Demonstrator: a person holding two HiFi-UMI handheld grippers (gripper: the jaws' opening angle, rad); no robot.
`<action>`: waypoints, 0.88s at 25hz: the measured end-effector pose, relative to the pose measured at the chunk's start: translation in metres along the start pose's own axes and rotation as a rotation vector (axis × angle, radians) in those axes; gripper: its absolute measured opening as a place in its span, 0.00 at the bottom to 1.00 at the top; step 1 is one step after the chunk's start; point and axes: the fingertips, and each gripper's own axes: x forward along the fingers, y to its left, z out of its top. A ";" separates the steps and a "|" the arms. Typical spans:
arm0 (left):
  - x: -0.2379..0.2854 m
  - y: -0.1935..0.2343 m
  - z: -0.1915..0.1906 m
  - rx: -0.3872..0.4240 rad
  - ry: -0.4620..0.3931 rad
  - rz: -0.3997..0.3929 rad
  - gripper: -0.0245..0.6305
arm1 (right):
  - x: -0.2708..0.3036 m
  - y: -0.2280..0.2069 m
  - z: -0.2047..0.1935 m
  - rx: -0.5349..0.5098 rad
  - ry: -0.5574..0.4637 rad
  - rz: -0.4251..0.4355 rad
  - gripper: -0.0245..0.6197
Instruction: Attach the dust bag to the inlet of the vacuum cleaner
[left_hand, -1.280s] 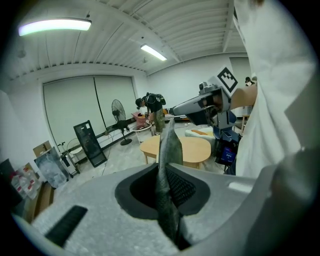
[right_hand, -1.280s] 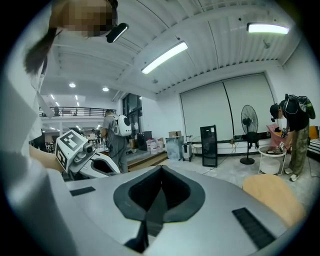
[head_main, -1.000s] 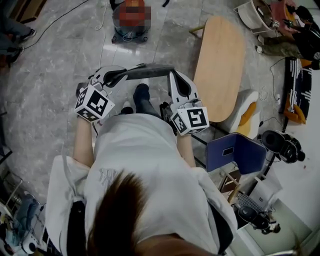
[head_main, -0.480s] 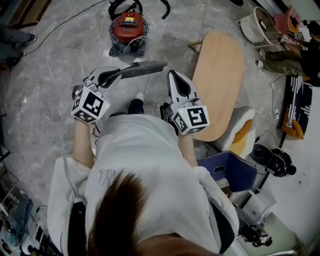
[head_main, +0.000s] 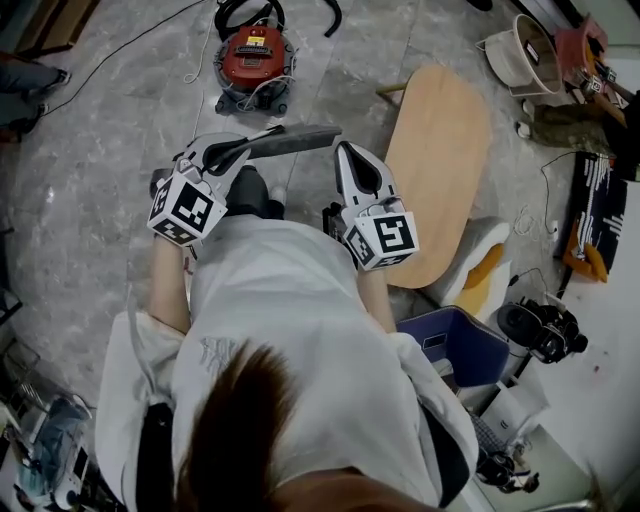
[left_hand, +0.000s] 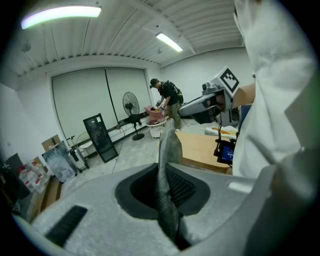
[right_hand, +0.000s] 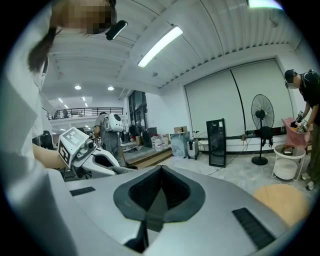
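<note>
Here, left gripper (head_main: 250, 148) pinches a thin, grey, woven-looking dust bag (head_main: 302, 138).

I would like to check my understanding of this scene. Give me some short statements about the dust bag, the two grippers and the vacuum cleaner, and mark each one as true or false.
1. The left gripper is shut on the grey dust bag. True.
2. The right gripper also grips the bag. False: its jaws are together with nothing between them.
3. The red vacuum cleaner stands on the floor ahead of the person. True.
4. The bag is already attached to the vacuum cleaner. False: it is in the left gripper, well apart from the vacuum cleaner.
5. The wooden table is on the person's right. True.
</note>
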 end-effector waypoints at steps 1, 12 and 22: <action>0.003 0.004 -0.001 -0.001 0.000 -0.008 0.10 | 0.004 -0.003 0.000 0.004 0.002 -0.005 0.04; 0.047 0.055 -0.016 0.027 0.014 -0.121 0.10 | 0.074 -0.032 0.023 0.014 0.021 -0.050 0.04; 0.070 0.103 -0.029 0.084 0.013 -0.245 0.10 | 0.146 -0.003 0.027 -0.135 0.121 0.181 0.15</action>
